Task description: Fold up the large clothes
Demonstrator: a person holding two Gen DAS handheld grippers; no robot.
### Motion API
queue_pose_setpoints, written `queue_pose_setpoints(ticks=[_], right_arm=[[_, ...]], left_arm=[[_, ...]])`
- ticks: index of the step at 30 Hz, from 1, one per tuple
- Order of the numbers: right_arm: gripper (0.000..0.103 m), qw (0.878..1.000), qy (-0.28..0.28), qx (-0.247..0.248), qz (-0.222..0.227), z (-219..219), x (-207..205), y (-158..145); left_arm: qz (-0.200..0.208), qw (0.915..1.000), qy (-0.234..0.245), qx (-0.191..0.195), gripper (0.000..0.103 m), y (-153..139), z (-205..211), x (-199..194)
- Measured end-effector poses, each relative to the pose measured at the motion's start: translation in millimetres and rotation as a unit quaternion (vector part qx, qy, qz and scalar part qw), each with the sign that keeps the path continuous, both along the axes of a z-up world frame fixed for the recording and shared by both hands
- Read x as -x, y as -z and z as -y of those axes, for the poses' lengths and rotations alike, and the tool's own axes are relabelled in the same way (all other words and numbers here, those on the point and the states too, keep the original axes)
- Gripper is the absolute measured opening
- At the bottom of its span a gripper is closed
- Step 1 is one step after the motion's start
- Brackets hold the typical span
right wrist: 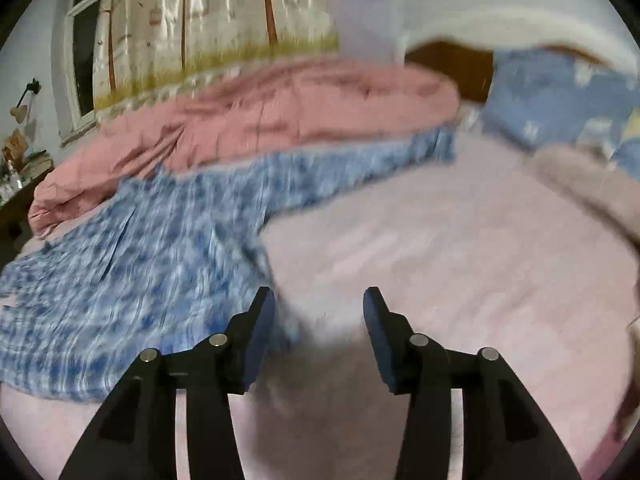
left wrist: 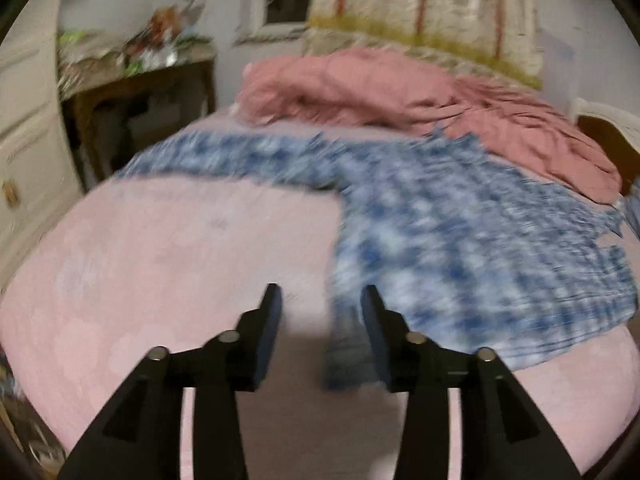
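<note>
**Blue shirt spread flat, both grippers empty above its hem**

The blue-and-white shirt (left wrist: 460, 232) lay across the pink bed (left wrist: 168, 264) — long axis from the near hem toward the rose duvet (left wrist: 360, 88) at twelve o'clock, sleeves out sideways. From the left gripper (left wrist: 322, 304) it sat at one o'clock; from the right gripper (right wrist: 320, 306), at ten. Both stood released, holding nothing — about equally near.

Rumpled pink duvet (left wrist: 360, 84) on pink bedsheet (left wrist: 180, 248), tree-print curtain (right wrist: 208, 12) behind.

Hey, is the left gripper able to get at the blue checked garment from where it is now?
Probably yes: the left gripper is open, and the blue checked garment's near edge lies right ahead, nothing between.
</note>
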State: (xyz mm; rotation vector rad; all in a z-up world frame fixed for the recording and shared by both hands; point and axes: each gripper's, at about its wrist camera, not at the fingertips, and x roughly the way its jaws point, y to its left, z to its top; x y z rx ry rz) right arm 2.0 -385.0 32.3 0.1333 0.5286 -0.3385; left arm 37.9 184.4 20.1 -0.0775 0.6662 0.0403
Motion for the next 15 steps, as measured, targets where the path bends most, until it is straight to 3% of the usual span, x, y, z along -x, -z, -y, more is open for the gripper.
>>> queue_pose_setpoints(ticks=[3,5,10,12,15], right_arm=[[0.053,0.999,-0.047,0.015,0.022,-17,-1,-23],[0.054,0.995,-0.095,-0.003,0.007,-29,-19,-33],[0.054,0.973,-0.183,-0.103,-0.099,-39,-91,-10],[0.051,0.969,-0.176,-0.114,-0.131,-36,-113,8],[0.044,0.978,-0.113,-0.09,-0.149,-20,-138,35]], left_arm=[[0.005,0.9994,0.033,-0.007,0.065,-18,32,-12],[0.007,0.999,0.042,-0.014,0.066,-23,53,-24],[-0.042,0.9974,0.058,0.009,0.067,-6,89,-80],[-0.056,0.9971,0.051,-0.004,0.067,8,96,-95],[-0.071,0.9967,0.033,-0.02,0.067,33,94,-113]])
